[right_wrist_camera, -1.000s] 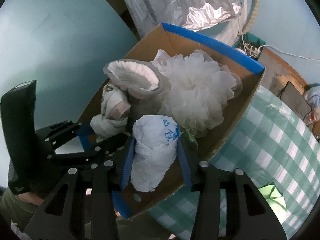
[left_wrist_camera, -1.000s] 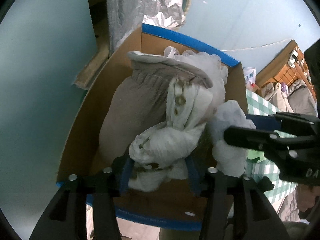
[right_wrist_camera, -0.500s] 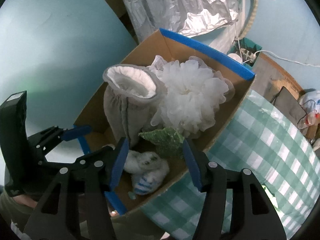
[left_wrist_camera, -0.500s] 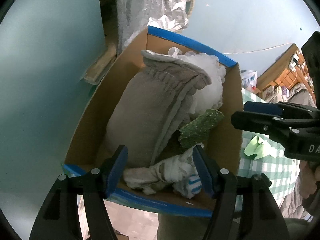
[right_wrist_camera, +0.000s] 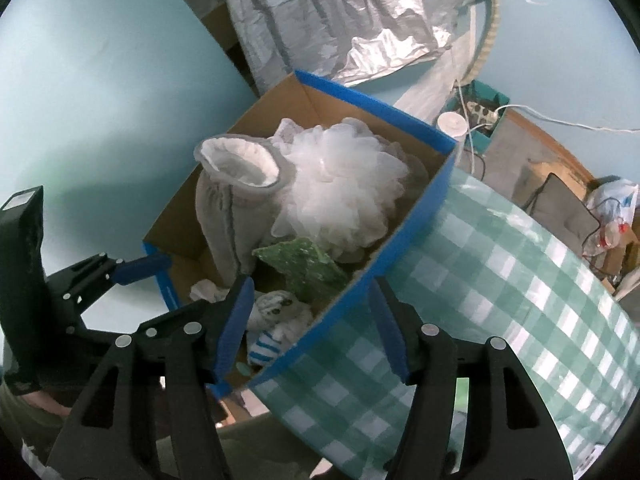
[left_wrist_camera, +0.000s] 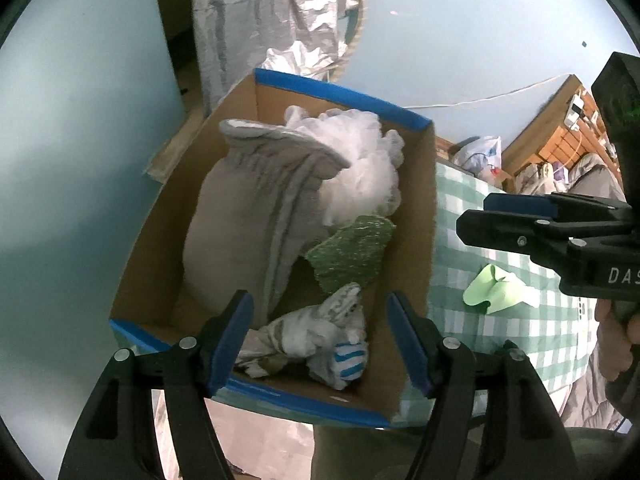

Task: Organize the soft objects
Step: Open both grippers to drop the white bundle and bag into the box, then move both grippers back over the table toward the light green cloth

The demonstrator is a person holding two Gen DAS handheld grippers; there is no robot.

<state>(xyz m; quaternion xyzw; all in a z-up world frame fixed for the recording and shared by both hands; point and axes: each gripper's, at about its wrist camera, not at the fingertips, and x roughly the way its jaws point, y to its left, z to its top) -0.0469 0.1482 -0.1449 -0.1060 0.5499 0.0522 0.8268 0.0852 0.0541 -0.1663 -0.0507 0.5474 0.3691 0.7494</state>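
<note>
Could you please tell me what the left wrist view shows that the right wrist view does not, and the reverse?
Only the left wrist view shows the light green cloth lying on the checked tablecloth, outside the cardboard box. Only the right wrist view shows the white lining inside the grey pouch and a white cup behind the box. Both show the white mesh puff, the green scouring pad and the rolled cloths in the box.

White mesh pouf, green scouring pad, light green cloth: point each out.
White mesh pouf (right_wrist_camera: 340,184): right wrist view, middle of its ruffles.
Green scouring pad (left_wrist_camera: 352,252): left wrist view, middle of its flat face.
Light green cloth (left_wrist_camera: 498,290): left wrist view, centre of the crumpled piece on the checked tablecloth.
</note>
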